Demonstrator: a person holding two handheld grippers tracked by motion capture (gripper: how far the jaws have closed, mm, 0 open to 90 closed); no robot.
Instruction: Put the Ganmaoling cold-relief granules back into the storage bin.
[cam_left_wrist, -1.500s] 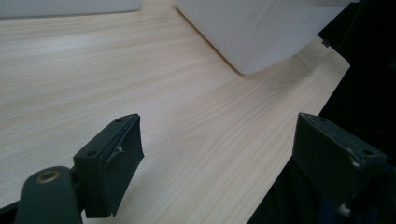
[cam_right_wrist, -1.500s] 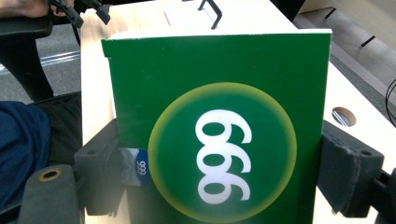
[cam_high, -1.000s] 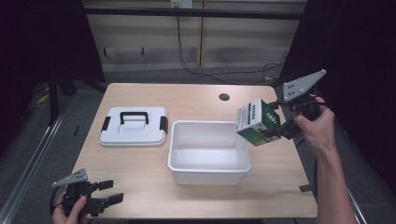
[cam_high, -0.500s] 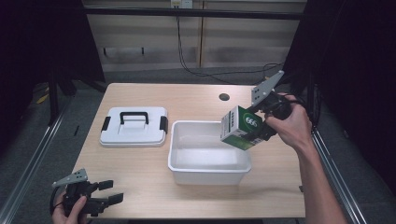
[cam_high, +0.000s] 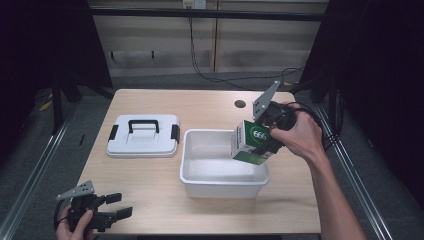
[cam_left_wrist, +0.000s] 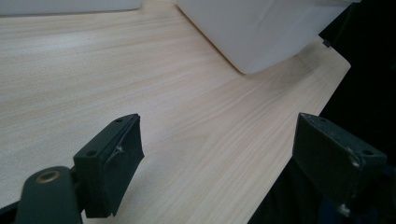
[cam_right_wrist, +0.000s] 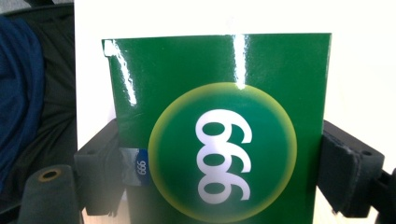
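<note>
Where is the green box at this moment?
In the high view the green box is clamped in the right gripper, tilted above the right end of the open white bin.

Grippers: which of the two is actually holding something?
The right gripper, over the white bin's right end: its jaws clamp a green carton marked 666. The left gripper rests at the table's near-left corner, jaws apart and empty.

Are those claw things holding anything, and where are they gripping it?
The right gripper clamps the green box by its two opposite sides, above the white bin. The left gripper holds nothing.
</note>
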